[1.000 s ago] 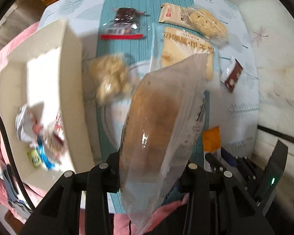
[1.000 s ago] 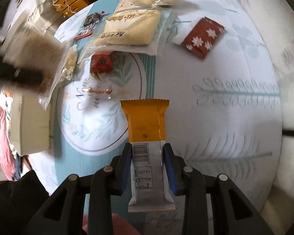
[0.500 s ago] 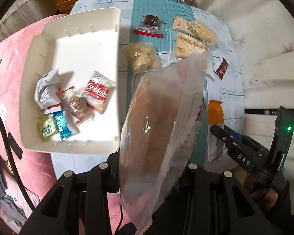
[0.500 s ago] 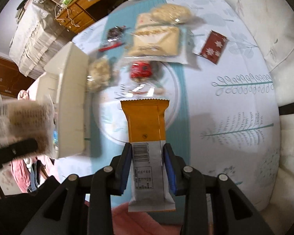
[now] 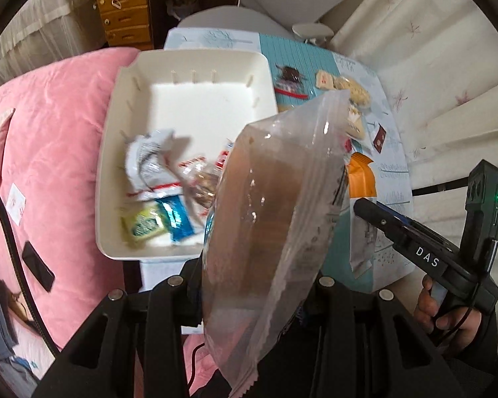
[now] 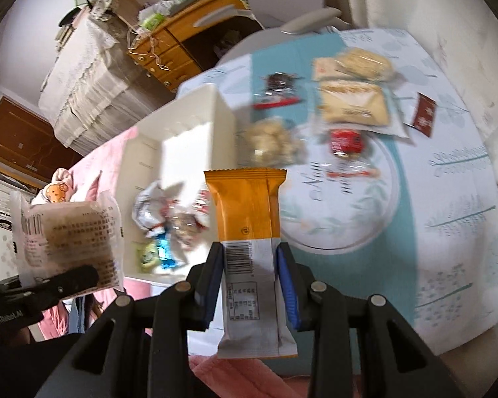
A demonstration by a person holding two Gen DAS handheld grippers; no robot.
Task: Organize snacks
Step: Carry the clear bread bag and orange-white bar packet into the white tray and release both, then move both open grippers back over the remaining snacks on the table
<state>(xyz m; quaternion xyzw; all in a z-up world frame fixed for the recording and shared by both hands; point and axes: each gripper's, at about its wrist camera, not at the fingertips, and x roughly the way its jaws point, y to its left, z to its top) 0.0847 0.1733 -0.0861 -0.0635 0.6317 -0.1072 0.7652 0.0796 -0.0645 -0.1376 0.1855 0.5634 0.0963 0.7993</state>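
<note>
My left gripper (image 5: 249, 282) is shut on a clear bag of brown bread (image 5: 275, 199), held high above the near end of the white bin (image 5: 189, 63). The bin holds several small snack packets (image 5: 156, 195). In the right wrist view my right gripper (image 6: 250, 265) is shut on an orange and white snack bar (image 6: 245, 205), raised over the table near the bin (image 6: 212, 106). The bread bag (image 6: 69, 235) and the left gripper show at the left of that view. From the left wrist view, the right gripper (image 5: 362, 205) with the bar (image 5: 362, 179) appears at the right.
On the blue and white tablecloth (image 6: 448, 199) lie more snacks: a pale biscuit bag (image 6: 272, 139), a red packet (image 6: 345, 141), a flat cracker pack (image 6: 352, 104), a dark candy bag (image 6: 279, 83) and a maroon sachet (image 6: 423, 114). A pink blanket (image 5: 49, 126) lies left of the bin. A wooden dresser (image 5: 123, 10) stands behind.
Both grippers have risen and moved left toward the bin, each still holding its snack. The bin's inside and its packets have come fully into view.
</note>
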